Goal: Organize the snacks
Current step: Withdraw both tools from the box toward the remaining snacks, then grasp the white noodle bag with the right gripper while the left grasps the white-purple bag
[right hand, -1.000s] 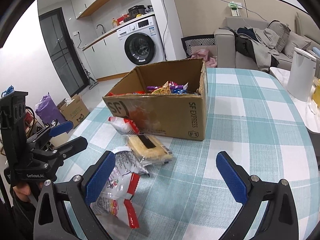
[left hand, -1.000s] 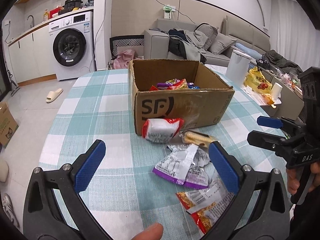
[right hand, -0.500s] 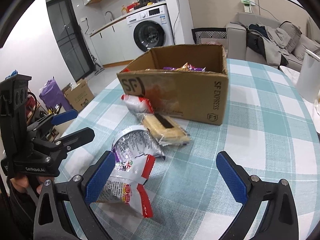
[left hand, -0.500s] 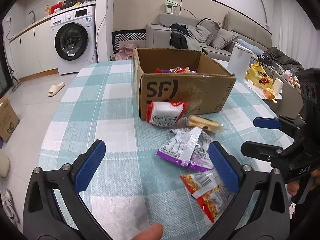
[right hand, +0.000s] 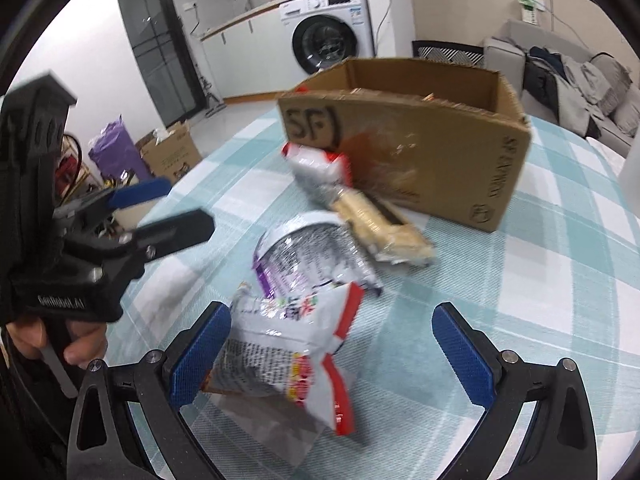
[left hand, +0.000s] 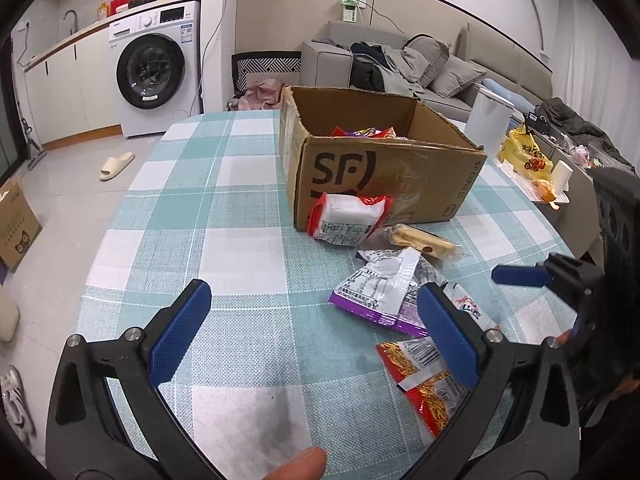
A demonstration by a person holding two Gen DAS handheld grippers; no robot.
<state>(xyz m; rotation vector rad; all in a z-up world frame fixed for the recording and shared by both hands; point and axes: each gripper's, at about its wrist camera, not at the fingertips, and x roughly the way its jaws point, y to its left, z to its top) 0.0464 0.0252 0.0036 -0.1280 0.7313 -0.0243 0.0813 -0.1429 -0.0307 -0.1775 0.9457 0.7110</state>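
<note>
Fingers of right gripper [right hand: 332, 354] spread wide, empty, red-and-white packet [right hand: 288, 344] between them on counter [right hand: 520, 320]. Left gripper [left hand: 310, 330] likewise wide, empty. We lower, pinch packet mid-body (crinkly, slippery), carry to box [right hand: 424, 136].
</note>
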